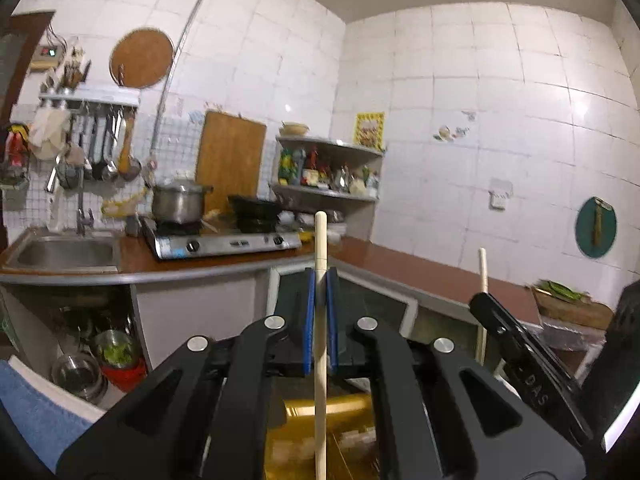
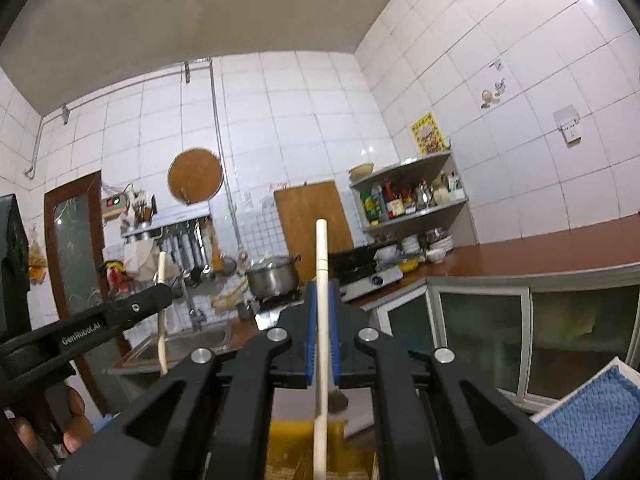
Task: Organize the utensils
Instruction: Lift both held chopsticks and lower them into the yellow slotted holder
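Observation:
My left gripper (image 1: 320,276) is shut on a pale wooden stick (image 1: 321,240). The stick stands upright between the blue pads (image 1: 309,304), and its top pokes above the fingertips. Its lower end runs down over a golden-yellow container (image 1: 344,412). My right gripper (image 2: 322,284) is shut the same way on a second pale wooden stick (image 2: 321,248), over the yellow container (image 2: 288,440). Each gripper shows in the other's view: the right gripper (image 1: 482,300) with its wooden stick (image 1: 483,268), and the left gripper (image 2: 160,292) with its wooden stick (image 2: 161,272).
A brown counter (image 1: 420,268) wraps the corner and carries a gas stove (image 1: 224,242), a steel pot (image 1: 178,202) and a sink (image 1: 64,252). Ladles hang from a wall rack (image 1: 100,148). A corner shelf (image 1: 332,168) holds bottles. A blue towel (image 2: 592,412) lies low. A hand (image 2: 76,420) grips the left tool.

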Motion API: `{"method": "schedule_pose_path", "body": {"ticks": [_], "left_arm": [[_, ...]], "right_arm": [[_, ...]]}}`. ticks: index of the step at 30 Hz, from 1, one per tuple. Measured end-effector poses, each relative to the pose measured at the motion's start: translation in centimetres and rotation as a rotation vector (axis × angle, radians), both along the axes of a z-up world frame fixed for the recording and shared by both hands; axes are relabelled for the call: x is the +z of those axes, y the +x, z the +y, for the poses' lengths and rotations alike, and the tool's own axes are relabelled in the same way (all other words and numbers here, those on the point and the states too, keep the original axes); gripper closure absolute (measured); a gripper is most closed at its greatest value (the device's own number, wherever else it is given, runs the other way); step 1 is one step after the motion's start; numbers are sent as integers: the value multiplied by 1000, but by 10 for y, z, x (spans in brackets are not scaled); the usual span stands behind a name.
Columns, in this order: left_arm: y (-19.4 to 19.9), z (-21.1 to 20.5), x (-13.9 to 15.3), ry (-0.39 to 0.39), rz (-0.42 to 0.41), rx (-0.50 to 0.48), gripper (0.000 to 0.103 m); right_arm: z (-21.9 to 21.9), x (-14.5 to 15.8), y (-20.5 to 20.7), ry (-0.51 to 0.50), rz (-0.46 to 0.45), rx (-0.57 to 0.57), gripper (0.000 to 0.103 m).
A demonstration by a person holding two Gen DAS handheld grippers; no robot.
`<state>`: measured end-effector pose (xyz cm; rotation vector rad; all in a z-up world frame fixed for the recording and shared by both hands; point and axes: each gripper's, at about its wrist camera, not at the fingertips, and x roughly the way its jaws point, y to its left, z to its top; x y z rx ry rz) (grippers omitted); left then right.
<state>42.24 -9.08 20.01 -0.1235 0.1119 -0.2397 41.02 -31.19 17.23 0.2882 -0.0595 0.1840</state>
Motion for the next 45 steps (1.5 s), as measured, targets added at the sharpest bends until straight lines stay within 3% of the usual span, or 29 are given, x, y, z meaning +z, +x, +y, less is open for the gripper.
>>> {"method": "schedule_pose_path", "body": {"ticks": [5, 13, 17, 26, 45], "left_arm": [[15, -7, 3, 4, -35, 27, 99], [35, -13, -27, 17, -9, 34, 99], [36, -19, -39, 62, -27, 57, 99], [33, -16, -65, 96, 7, 46, 99], [16, -12, -100, 139, 100, 36, 99]], "right_arm": [[4, 0, 18, -4, -19, -38, 97], [6, -7, 33, -24, -40, -103, 97], [5, -15, 38, -20, -26, -110, 97], [17, -34, 32, -115, -18, -96, 97], [23, -91, 1, -177, 66, -64, 97]]}}
